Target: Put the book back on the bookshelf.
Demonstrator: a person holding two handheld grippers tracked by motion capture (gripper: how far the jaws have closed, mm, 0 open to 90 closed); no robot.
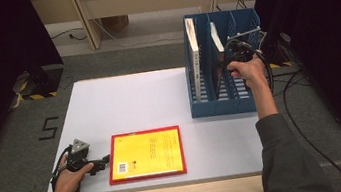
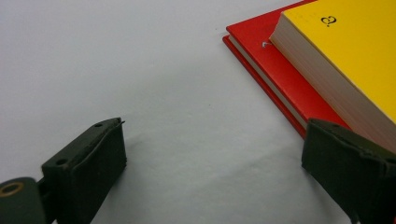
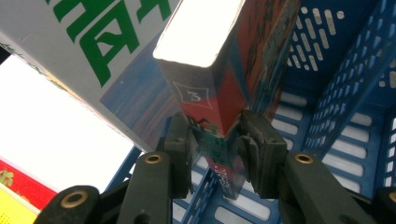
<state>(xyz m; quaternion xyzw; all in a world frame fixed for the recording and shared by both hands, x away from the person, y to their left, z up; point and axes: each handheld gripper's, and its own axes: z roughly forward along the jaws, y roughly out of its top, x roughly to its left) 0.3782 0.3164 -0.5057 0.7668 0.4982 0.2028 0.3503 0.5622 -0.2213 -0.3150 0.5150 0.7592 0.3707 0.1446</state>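
High view: right claw (image 1: 227,63) clamps book (image 1: 216,44) in blue rack (image 1: 220,104) beside white book (image 1: 194,52); left claw (image 1: 104,161) gapes

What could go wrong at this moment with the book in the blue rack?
The right gripper pinches the red book only at its spine corner, so it may slip or twist. It stands close to the white book in the blue rack and could catch it. The left gripper, open beside the yellow book, might nudge it.
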